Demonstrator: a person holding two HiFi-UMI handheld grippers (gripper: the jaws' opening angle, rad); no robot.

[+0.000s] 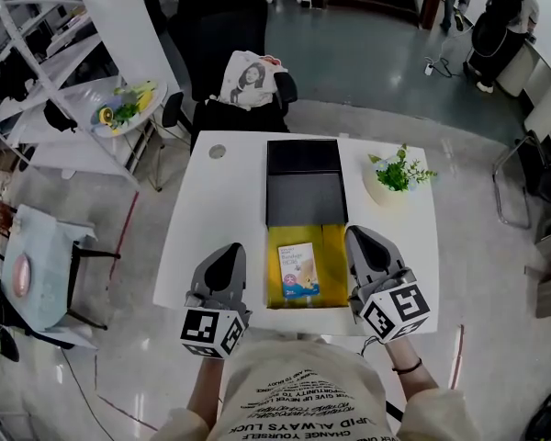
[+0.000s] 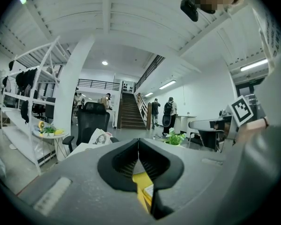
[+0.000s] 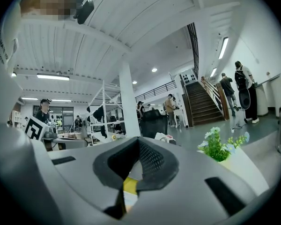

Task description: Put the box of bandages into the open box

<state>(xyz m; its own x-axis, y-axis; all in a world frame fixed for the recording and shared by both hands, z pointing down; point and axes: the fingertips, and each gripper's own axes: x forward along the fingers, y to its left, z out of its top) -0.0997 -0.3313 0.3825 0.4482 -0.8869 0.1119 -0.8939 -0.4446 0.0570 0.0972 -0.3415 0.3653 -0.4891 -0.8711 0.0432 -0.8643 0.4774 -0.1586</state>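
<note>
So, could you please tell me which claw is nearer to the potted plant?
Right. The right claw is just short of the potted plant; the left claw lies beyond the box of bandages, further left.

Head view looks steeply down at the table point(image 1: 211, 219); gripper views look level, sharing the plant point(image 1: 399, 171).

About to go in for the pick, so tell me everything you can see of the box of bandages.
The box of bandages is a small flat carton, cardboard by the look, pale printed face with a blue patch at its near right corner. It looks closed and lies face up, long side running away from the person, on a yellow surface just before the open black box. The left gripper and right gripper stand shut on either side, clear of it.
</note>
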